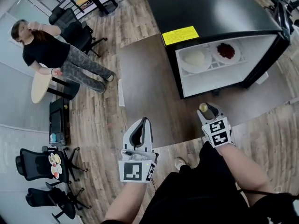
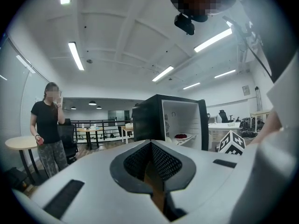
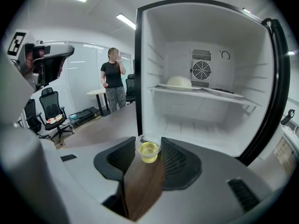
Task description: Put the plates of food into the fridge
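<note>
Right gripper first: its jaws are spread a good way apart and clamped on a small clear cup with some yellowish liquid in the bottom. The cup sits upright between the two jaws, just in front of the open fridge and a bit below its shelf.

Left gripper has its jaws closed tip to tip with nothing in them. It's further back from the fridge than the right one, off to the fridge's left side, and pointing pretty much level.

Now the plates, both already inside the fridge, side by side on that one shelf. The plate with a pale white mound is on the left part of the shelf; the plate with dark red food is on the right, nearer the door, which is swung wide open. The space under the shelf looks bare white.

The fridge is black outside, with a yellow sticker on top near the front edge.

Well away from the fridge, a person in a black top is standing with one hand up by the face. Even further off there's a black office chair with another plate of colourful bits on the seat; I can't tell what the food is.
</note>
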Demonstrator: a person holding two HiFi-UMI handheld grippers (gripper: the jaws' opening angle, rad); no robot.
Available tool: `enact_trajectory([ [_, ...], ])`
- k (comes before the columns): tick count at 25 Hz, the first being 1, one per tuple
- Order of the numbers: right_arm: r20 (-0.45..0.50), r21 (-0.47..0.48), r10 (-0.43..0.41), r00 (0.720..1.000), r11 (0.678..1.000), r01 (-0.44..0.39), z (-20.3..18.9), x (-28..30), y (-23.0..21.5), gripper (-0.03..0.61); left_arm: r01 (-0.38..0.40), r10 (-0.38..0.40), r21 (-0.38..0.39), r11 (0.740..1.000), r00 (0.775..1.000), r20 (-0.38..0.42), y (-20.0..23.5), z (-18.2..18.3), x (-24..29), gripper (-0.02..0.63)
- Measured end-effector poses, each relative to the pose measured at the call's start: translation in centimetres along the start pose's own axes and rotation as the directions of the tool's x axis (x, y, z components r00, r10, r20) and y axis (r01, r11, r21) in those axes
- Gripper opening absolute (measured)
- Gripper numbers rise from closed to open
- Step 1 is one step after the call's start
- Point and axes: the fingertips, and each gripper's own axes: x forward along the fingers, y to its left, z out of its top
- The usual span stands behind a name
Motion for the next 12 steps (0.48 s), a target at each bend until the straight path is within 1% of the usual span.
enact_trajectory([
  [7, 0.002, -0.019, 0.006, 1.0, 1.0, -0.006, 1.5, 0.9, -4.5, 0.179, -0.002, 0.002, -0.015, 1.0, 1.0, 0.014, -1.7, 0.7, 4.6, 0.004],
  [12, 0.008, -0.03, 0.013, 1.0, 0.999, -0.013, 2.1, 2.4, -7.3, 0.179, -0.038, 0.038, -0.015, 0.999, 0.999, 0.01, -1.9, 1.1, 7.3, 0.003],
])
